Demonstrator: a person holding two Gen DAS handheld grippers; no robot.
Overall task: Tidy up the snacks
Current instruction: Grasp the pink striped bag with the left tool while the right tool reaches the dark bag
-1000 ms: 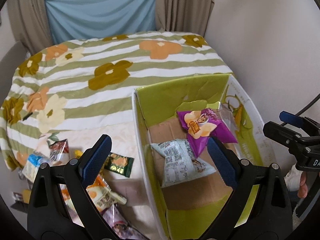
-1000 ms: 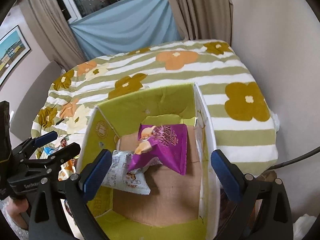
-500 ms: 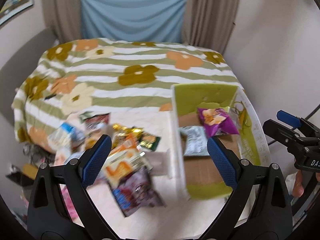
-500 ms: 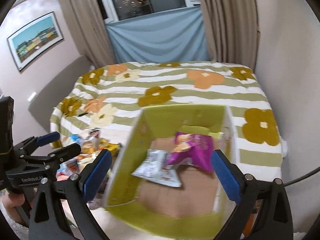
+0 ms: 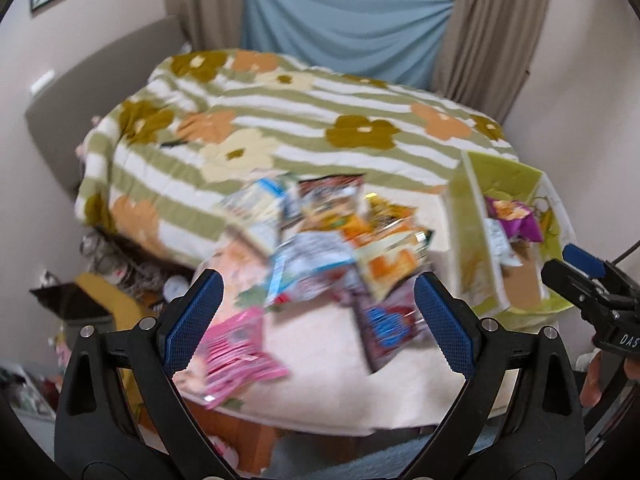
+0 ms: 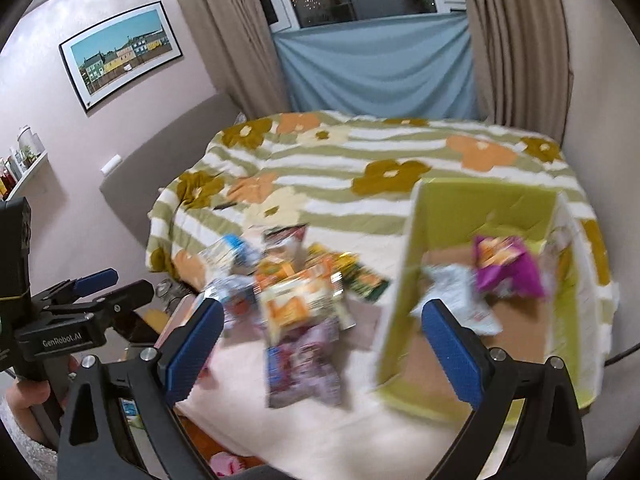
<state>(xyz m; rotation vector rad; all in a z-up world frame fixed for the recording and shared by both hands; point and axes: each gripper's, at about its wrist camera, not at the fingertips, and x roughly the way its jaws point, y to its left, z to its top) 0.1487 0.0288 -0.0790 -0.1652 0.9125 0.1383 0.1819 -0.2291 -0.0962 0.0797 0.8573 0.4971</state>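
A blurred pile of snack packets [image 5: 328, 240] lies on the cream cloth at the bed's near end; it also shows in the right wrist view [image 6: 296, 300]. A green cardboard box [image 5: 472, 240] stands to its right, holding a purple packet [image 5: 516, 220] and a white packet [image 5: 498, 240]. In the right wrist view the box [image 6: 404, 280] holds the purple packet [image 6: 504, 268] and the white one [image 6: 460, 296]. My left gripper [image 5: 316, 320] is open and empty above the pile's near side. My right gripper [image 6: 324, 344] is open and empty, between pile and box.
A pink packet [image 5: 236, 352] lies at the near left edge of the cloth. The flowered striped blanket [image 5: 304, 120] covers the bed behind. Walls close in on the right and a grey headboard [image 5: 96, 92] on the left. Clutter sits on the floor at left [image 5: 104, 264].
Both grippers have pulled back from over the box and swung left. The snack pile has come into view in front of them. Both stay open and empty.
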